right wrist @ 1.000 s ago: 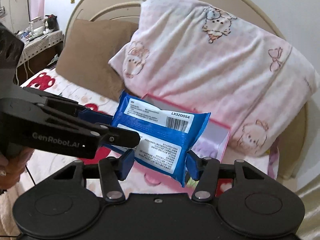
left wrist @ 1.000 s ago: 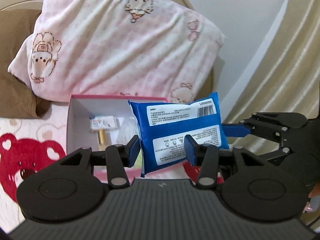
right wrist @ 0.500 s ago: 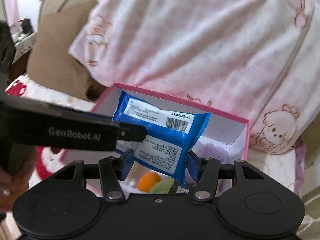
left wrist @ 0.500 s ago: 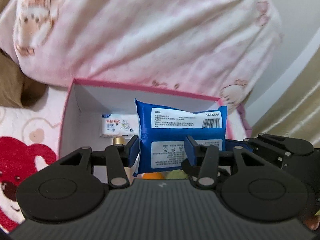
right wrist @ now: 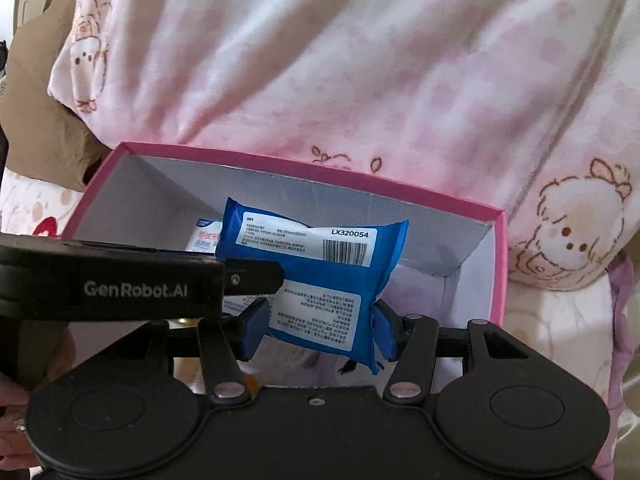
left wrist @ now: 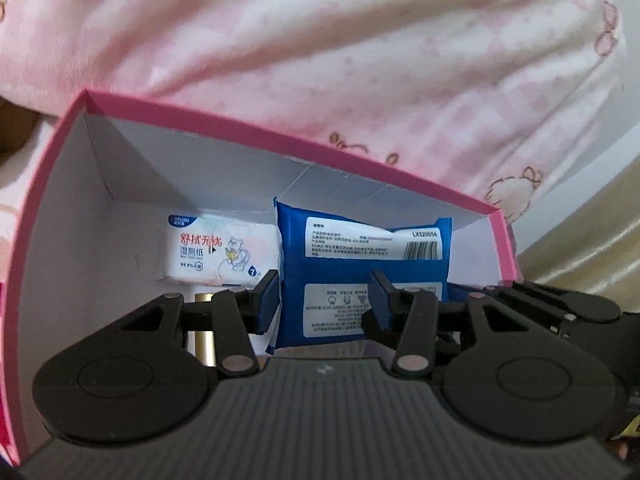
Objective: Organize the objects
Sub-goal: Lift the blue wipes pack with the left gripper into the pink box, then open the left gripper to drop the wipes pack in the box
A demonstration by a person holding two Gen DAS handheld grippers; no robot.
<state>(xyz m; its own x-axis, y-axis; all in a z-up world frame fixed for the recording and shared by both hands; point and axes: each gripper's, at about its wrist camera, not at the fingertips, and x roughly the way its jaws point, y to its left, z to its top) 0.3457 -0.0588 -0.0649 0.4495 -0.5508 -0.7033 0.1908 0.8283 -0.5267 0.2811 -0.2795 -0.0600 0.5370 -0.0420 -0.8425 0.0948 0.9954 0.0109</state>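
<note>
Both grippers hold one blue wipes pack point(left wrist: 360, 272) with white labels, upright inside the pink box point(left wrist: 280, 140) with white inner walls. My left gripper point(left wrist: 324, 300) is shut on the pack's lower part. My right gripper point(right wrist: 316, 324) is shut on the same pack point(right wrist: 316, 264) from the other side; the box rim point(right wrist: 304, 168) lies beyond it. A white wipes pack point(left wrist: 220, 256) with red print lies in the box to the left, and a gold cylinder point(left wrist: 204, 340) shows below it.
A large pink-and-white pillow point(right wrist: 360, 72) with cartoon prints leans right behind the box. A brown cushion point(right wrist: 32, 92) sits at the left. The box stands on bedding with red bear prints point(right wrist: 48, 228). Beige curtain point(left wrist: 592, 232) hangs at the right.
Both grippers have carried the blue pack forward and down from above the bed into the pink box. The box and pillow now fill the views.
</note>
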